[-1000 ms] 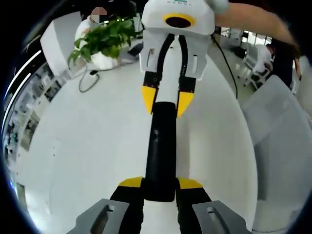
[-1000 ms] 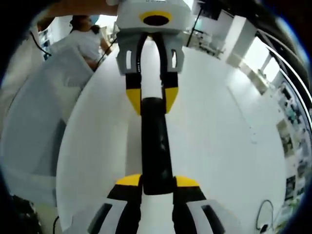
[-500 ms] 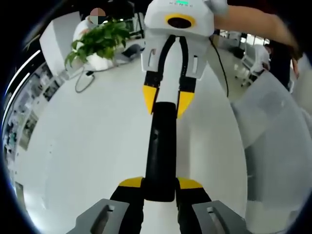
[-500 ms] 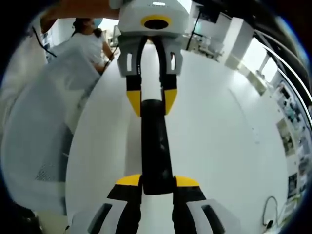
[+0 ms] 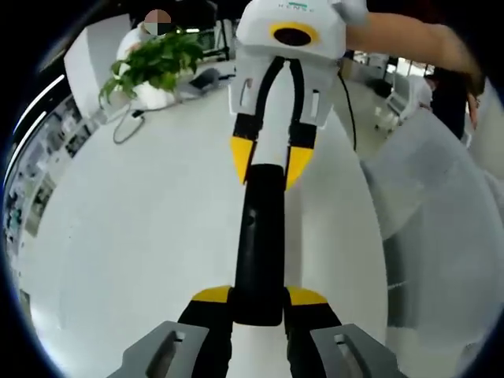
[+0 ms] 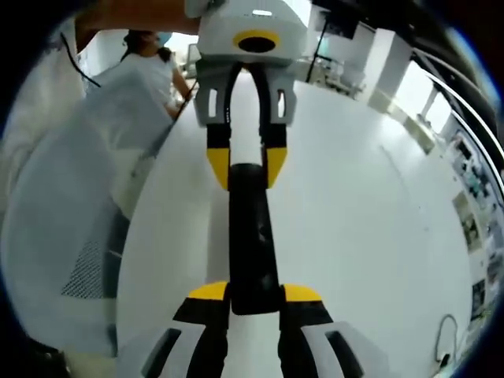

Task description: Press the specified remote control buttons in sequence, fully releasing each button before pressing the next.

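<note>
Left gripper point(image 5: 258, 303) clamped on one end of black remote point(image 5: 258, 236), right gripper point(image 6: 254, 301) clamped on the other end, remote held between them above white table point(image 5: 142, 236). No jaw free for buttons. Risk: slipping or twisting if either grip loosens, dropping remote onto table.

A: The black remote point(image 5: 258, 244) has its two ends covered by yellow jaw tips, and I can't make out its buttons.

B: Same with the plant point(image 5: 153, 63) beyond; its pot is blurred, and the cable point(image 5: 126, 130) near it is too thin to trace.
</note>
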A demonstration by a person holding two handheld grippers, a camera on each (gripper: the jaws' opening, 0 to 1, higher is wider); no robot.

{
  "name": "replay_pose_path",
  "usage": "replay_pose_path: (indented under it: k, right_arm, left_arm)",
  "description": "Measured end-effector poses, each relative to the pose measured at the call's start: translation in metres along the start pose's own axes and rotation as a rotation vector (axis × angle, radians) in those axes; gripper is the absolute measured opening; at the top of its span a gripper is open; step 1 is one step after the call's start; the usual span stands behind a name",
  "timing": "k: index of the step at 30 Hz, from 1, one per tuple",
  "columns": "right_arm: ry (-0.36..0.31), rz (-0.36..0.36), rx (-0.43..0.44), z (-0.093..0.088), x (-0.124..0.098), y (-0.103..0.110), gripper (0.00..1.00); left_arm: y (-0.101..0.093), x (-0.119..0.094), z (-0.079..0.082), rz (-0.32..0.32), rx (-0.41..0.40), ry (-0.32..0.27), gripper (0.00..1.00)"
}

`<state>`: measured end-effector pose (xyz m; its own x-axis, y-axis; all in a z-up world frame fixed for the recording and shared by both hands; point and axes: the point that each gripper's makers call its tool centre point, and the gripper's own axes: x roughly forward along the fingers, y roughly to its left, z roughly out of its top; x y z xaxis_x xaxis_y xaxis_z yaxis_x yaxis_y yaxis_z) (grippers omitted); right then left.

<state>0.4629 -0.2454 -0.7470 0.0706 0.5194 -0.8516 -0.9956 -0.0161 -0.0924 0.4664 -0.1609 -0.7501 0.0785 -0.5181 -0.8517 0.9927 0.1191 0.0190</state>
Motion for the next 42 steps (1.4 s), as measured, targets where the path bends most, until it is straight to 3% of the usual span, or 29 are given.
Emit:
replay_pose_path:
  k: [19,42]
  right_arm:
    - [-0.008,0.023,0.033,-0.005,0.016,0.025,0.20]
    - [0.024,0.049,0.035,-0.013,0.031,0.025,0.20]
  left_arm:
    - [-0.025,0.012,-0.013,-0.029,0.002,0.009,0.23]
    - [-0.023,0.024,-0.023,-0.037,0.017,0.038,0.23]
